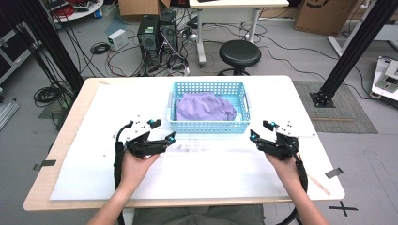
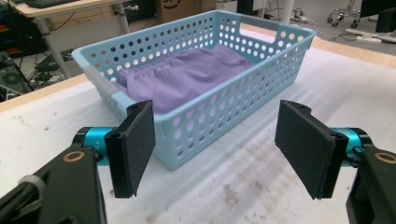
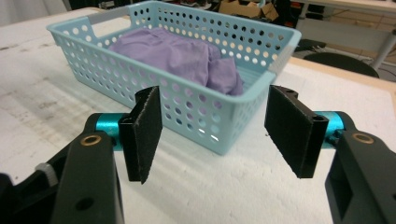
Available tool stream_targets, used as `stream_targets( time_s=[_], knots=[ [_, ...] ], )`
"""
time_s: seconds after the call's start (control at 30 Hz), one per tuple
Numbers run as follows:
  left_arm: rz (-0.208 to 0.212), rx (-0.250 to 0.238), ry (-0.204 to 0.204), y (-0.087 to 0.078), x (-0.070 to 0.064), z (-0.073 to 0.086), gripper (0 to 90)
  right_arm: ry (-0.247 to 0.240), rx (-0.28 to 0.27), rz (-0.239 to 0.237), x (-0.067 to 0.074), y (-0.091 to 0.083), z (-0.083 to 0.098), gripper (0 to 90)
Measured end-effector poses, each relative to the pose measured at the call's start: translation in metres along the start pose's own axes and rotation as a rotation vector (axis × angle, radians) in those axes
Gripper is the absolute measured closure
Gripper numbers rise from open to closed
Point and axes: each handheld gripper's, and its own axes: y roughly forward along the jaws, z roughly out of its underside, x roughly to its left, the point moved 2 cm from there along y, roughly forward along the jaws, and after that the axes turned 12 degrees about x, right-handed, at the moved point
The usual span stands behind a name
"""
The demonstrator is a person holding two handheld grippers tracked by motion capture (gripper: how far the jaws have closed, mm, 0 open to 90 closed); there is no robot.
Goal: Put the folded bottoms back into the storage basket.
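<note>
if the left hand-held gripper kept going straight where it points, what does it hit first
Most likely the basket: its near corner and long side wall lie straight ahead between the open jaws of the left hand-held gripper. The purple cloth sits inside, behind that wall. Depth is uncertain.

Pale wooden table [image 1: 56, 154] with rounded corners, covered almost edge to edge by a white, smudged sheet [image 1: 94, 168]. Light blue perforated basket [image 1: 209, 125] standing on the sheet near the far edge, roughly midway between the side edges.
</note>
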Motion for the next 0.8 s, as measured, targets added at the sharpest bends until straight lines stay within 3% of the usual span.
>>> stream_targets(
  time_s=[0.13,0.33,0.5,0.8],
  knots=[
    [-0.023,-0.01,-0.01,0.0,0.002,0.01,28.9,0.004,0.0,0.016,-0.003,0.001,0.011,37.6],
    [-0.018,0.017,-0.022,0.007,0.003,0.021,28.9,0.035,0.004,0.038,-0.008,0.002,0.021,36.1],
    [-0.004,0.045,-0.014,0.013,0.001,0.023,28.9,0.038,0.023,0.038,-0.01,0.006,0.024,35.9],
    [-0.005,0.047,-0.017,0.014,0.001,0.025,28.9,0.022,0.039,0.041,-0.008,0.01,0.026,35.9]
  ],
)
